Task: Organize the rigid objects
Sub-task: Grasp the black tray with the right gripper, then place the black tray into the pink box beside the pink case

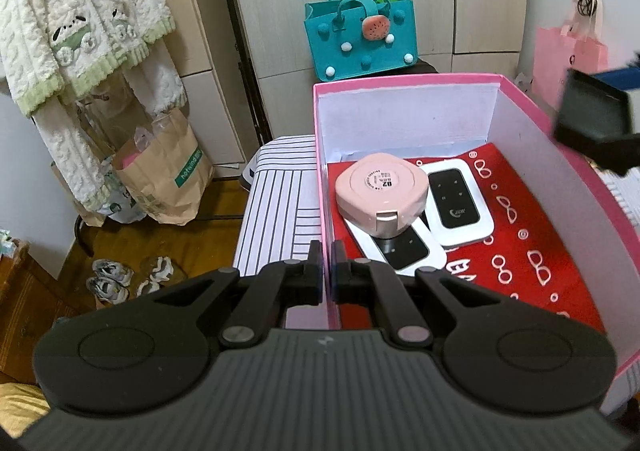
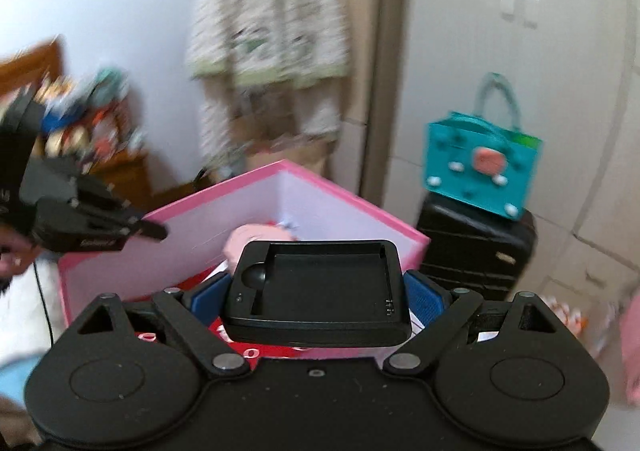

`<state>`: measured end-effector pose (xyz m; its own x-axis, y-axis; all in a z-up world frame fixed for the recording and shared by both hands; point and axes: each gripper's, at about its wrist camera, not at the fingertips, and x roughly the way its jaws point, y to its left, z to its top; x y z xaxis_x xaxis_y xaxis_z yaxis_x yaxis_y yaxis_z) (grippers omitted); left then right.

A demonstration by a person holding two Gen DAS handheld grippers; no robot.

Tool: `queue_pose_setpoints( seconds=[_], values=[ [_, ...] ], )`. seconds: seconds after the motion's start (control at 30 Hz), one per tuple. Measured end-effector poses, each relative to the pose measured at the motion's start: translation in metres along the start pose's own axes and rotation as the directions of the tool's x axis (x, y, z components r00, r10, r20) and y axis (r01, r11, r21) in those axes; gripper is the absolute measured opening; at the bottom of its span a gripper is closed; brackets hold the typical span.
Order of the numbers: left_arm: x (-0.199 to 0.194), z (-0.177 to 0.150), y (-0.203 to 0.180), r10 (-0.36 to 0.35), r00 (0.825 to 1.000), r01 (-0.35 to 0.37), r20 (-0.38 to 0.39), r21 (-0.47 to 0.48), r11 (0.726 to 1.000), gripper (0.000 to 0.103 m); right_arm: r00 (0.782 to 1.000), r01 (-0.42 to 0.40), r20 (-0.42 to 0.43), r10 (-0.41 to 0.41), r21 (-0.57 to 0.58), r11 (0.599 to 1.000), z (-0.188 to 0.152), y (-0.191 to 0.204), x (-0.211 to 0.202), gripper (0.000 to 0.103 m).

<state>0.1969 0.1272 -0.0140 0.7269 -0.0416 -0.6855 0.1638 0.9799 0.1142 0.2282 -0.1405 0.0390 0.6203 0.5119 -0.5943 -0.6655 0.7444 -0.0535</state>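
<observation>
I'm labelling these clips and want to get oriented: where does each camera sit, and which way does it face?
Left wrist: behind the left gripper clamped on the pink box wall, looking into it.
Right wrist: behind the right gripper holding a black tray above the box; left gripper at left.
Shared: box, pink case, teal bag.

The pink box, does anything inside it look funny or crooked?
Yes. In the pink box, the pink rounded case sits tilted on top of one white device, not flat on the red lining. The other white device lies flat beside it.
</observation>
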Motion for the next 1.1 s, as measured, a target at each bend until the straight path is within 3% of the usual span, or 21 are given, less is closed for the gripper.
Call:
queue_pose_setpoints(
  seconds=[0.13, 0.27, 0.63, 0.87, 1.1],
  values=[
    [0.001, -0.005, 0.004, -0.023, 1.0, 0.022, -0.02, -0.026, 0.999, 0.003, 0.994, -0.053, -0.1, 0.04, -0.136, 0.989, 0.013, 0.016, 0.033, 0.094],
    [-0.002, -0.01, 0.007, -0.039, 0.999, 0.038, -0.014, -0.049, 0.998, 0.003, 0.98, -0.062, -0.196, 0.01, -0.264, 0.963, 0.02, 0.022, 0.069, 0.094],
    [-0.004, -0.011, 0.006, -0.051, 0.999, 0.051, -0.005, -0.016, 0.999, 0.004, 0.92, -0.17, -0.391, 0.034, -0.32, 0.932, 0.029, 0.027, 0.129, 0.094],
    [-0.005, -0.012, 0.007, -0.057, 0.998, 0.057, -0.002, -0.011, 0.998, 0.004, 0.939, -0.103, -0.345, -0.02, -0.335, 0.937, 0.029, 0.02, 0.132, 0.098],
    [-0.006, -0.011, 0.006, -0.057, 0.998, 0.057, 0.0, -0.009, 0.998, 0.004, 0.977, -0.074, -0.209, 0.042, -0.148, 0.986, 0.049, -0.004, 0.085, 0.098]
  ],
)
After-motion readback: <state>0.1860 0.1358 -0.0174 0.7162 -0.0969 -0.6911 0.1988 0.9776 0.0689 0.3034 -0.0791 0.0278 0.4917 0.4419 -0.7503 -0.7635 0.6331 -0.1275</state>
